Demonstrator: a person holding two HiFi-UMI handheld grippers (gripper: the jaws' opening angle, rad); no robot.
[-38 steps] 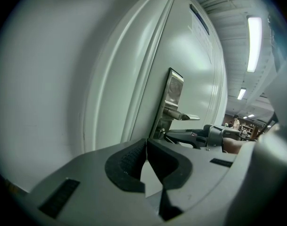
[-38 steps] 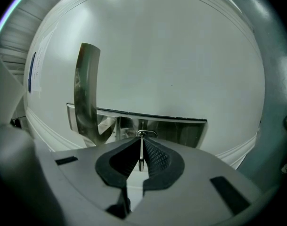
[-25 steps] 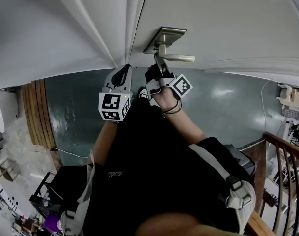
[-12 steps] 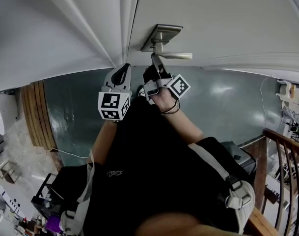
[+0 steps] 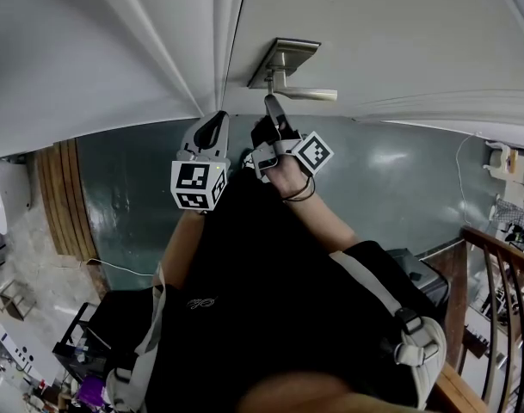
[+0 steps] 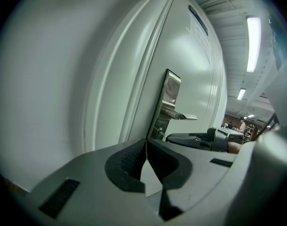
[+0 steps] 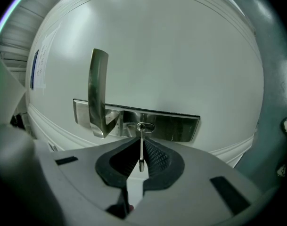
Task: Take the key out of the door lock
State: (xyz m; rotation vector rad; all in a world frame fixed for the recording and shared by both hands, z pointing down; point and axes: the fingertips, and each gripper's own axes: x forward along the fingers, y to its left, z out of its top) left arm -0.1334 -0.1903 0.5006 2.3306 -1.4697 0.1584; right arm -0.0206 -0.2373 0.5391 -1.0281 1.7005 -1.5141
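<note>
1. Key [image 7: 141, 147]: we see it from its thin side. It is silver, with its tip in the lock [image 7: 144, 126] and its other end poking out at us.
2. We see the lock as a small round hole in a long shiny plate [image 7: 174, 128]. The plate is on the white door [image 7: 181, 55].
3. We see the handle [image 7: 98, 91] on the same plate, just beside the lock.
4. Our right gripper [image 7: 141, 150] points straight at the door. Its fingers [image 7: 158, 158] are nearly closed. They pinch the key between their dark bumpy pads, so the key is in the lock and in our grip at once.
5. Our left gripper [image 6: 146, 144] is near the edge of the door, to the left of the right one. It is apart from the lock. Its fingers [image 6: 127, 159] are pressed together with nothing between them.
6. In the left gripper view we see the right gripper from the side. Its tip is right at the lock, under the handle.
7. In the head view we look down on both grippers, side by side below the handle. The dark green floor [image 5: 132, 188] is under them. We see our arms and our black top lower in that view.
</note>
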